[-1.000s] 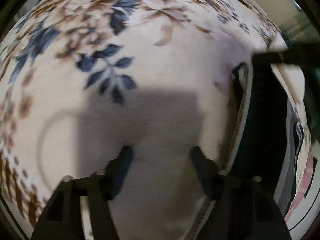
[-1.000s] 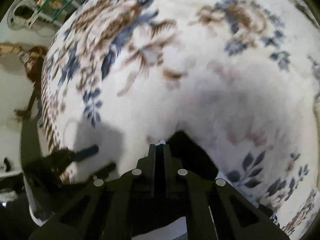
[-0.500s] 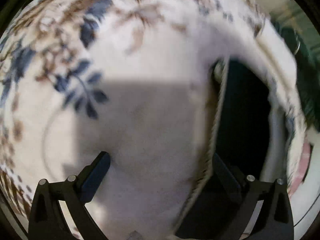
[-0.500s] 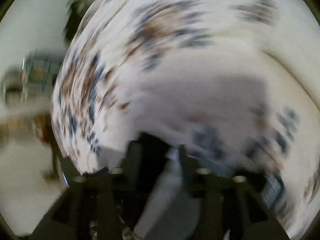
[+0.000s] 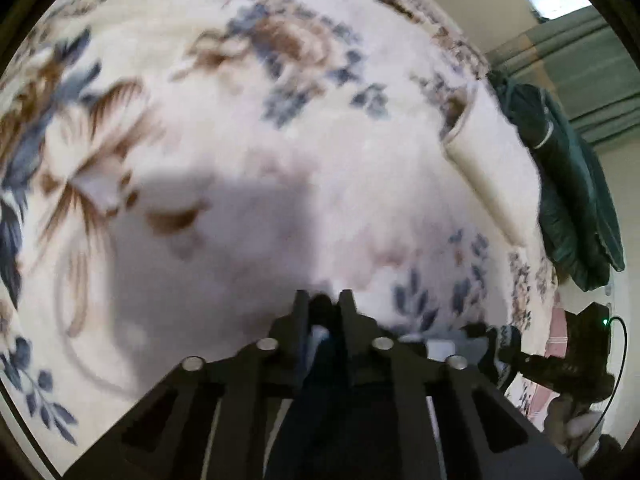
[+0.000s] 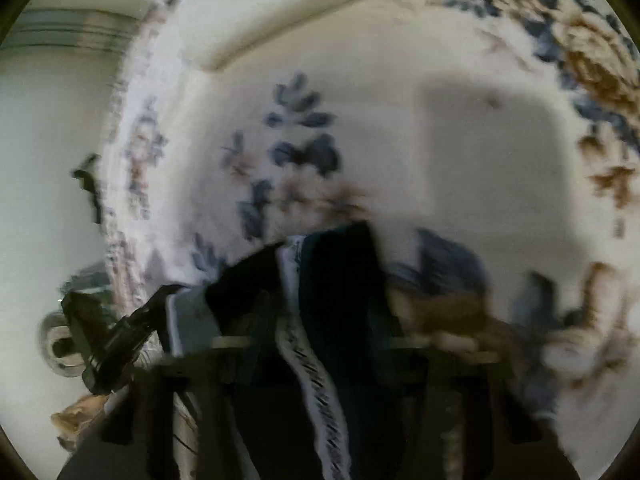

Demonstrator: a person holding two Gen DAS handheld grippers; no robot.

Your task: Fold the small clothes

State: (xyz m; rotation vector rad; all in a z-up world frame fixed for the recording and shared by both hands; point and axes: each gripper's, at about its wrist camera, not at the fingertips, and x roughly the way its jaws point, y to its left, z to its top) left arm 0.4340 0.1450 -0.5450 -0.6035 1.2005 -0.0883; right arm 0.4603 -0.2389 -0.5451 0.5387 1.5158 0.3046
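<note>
Both tongs pinch the small dark garment (image 6: 340, 280) above the flowery blanket (image 5: 240, 120). The left tongs (image 5: 323, 300) hold one edge. The right tongs (image 6: 320, 320) hold its white lacy trim.

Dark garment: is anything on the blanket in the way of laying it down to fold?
Nothing visible. Both the left gripper and right gripper are shut on the dark garment, and the floral blanket ahead looks bare.
</note>
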